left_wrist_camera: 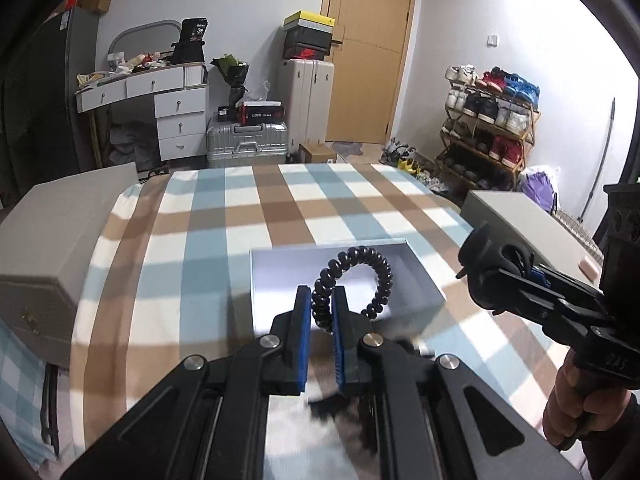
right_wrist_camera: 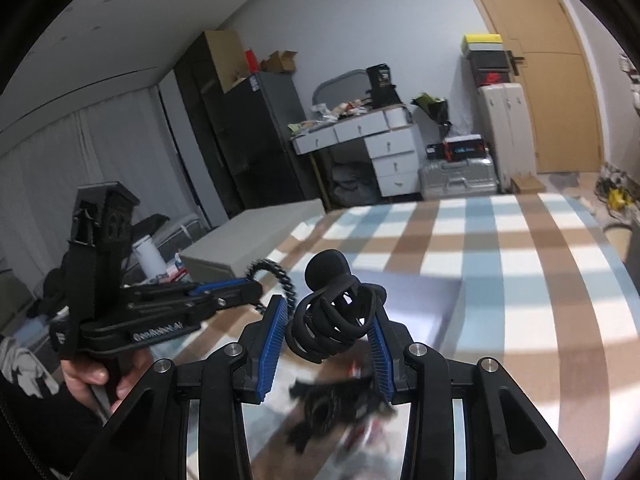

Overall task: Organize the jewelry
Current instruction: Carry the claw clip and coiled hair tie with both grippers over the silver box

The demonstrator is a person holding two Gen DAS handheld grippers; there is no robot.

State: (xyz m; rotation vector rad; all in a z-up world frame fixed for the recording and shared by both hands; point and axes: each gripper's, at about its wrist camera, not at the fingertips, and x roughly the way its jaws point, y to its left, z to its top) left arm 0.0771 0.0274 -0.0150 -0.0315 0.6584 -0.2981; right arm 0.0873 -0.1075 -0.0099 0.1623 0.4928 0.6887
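My left tongs [left_wrist_camera: 321, 312] are pinching a black spiral hair tie [left_wrist_camera: 356, 280], its loop standing up above the shallow white tray [left_wrist_camera: 424, 280] on the checked cloth of the table [left_wrist_camera: 240, 216]. My right tongs [right_wrist_camera: 330, 326] are pressed onto a black claw clip [right_wrist_camera: 334, 320], held clear of the cloth. A grey box [left_wrist_camera: 60, 232] sits at the table's left edge, another grey box [left_wrist_camera: 520, 220] at the right. The far half of the cloth lies bare.
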